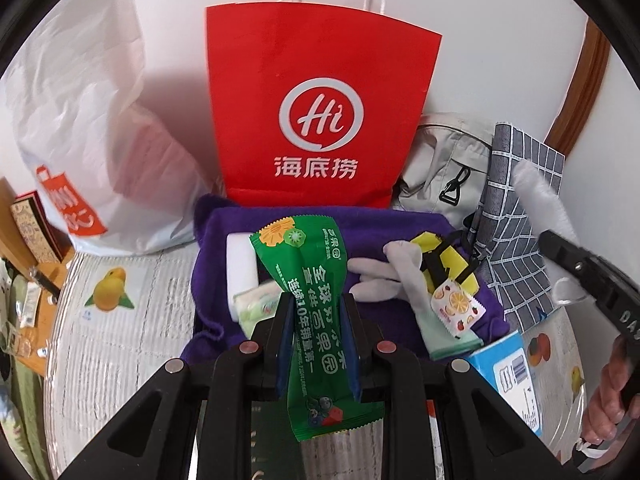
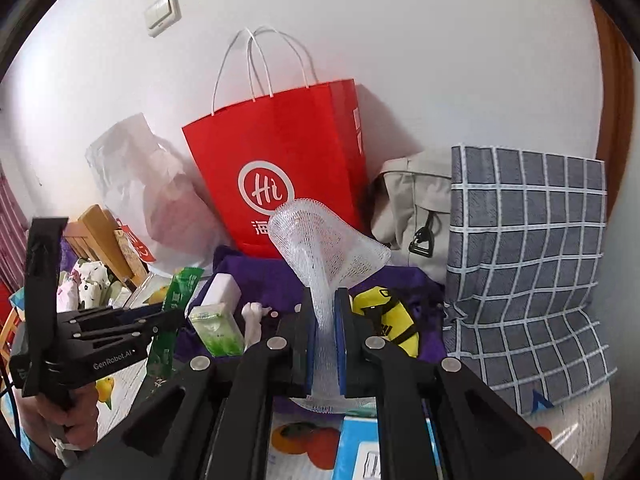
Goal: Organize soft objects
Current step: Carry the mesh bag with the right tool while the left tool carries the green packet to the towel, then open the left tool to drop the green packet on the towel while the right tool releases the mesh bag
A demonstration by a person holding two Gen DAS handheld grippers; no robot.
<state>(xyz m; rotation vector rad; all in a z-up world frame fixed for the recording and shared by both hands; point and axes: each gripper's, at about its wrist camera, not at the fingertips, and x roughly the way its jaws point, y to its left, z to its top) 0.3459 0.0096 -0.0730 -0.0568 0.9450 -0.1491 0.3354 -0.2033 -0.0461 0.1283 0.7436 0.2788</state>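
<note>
Plain white wall (image 2: pixel 440 60) with a light switch (image 2: pixel 162 12), brown wooden door frame (image 1: pixel 580 92) at right.

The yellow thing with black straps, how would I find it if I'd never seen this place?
Find the tall red paper bag standing against the wall, then look below it to the purple cloth spread in front. On the cloth's right side, beside a grey plush toy, lies the small yellow pouch. Nothing else there is bright yellow crossed by black straps.
</note>
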